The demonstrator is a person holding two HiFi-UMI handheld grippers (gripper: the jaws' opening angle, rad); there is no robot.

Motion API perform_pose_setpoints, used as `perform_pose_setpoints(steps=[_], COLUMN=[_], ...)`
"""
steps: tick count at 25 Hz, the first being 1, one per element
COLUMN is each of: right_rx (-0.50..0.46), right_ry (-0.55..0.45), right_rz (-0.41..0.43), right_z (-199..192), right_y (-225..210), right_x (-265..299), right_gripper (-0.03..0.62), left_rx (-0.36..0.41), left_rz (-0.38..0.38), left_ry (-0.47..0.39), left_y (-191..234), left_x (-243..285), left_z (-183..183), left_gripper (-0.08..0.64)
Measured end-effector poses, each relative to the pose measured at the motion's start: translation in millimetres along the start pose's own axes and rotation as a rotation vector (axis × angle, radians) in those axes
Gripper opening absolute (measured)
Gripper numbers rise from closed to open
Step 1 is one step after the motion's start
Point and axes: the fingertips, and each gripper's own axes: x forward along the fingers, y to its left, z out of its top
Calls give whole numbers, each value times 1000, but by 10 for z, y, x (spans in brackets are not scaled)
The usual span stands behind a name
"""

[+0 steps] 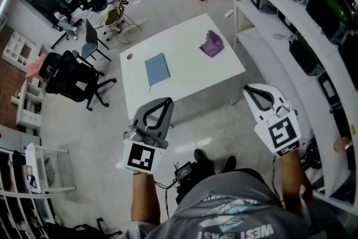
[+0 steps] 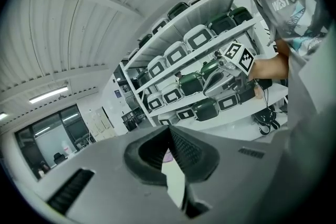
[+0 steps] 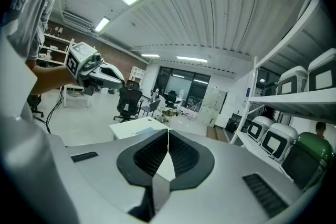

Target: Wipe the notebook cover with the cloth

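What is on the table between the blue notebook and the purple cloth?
Nothing. In the head view, only bare white table lies between the notebook and the cloth.

Only the person's grey shirt (image 1: 235, 221) carries readable print: white capitals, upside down in the head view, spell "WEST". The word beside it cannot be fully made out. The left gripper view shows "WEST" on the shirt again. The cubes of the left hand-held gripper (image 1: 168, 101) and right hand-held gripper (image 1: 249, 88) bear black-and-white square markers without letters.
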Motion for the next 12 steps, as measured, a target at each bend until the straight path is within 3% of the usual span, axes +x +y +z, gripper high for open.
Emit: perform_pose_setpoints(steps=[12], right_rx=[31], right_ry=[56], right_rz=[-51], right_z=[-174], right_y=[-357], right_x=[366], right_gripper=[31], left_rx=[-19], left_rz=[-63], left_ry=[-47], left_y=[310], left_x=[708], left_z=[-161], left_gripper=[3])
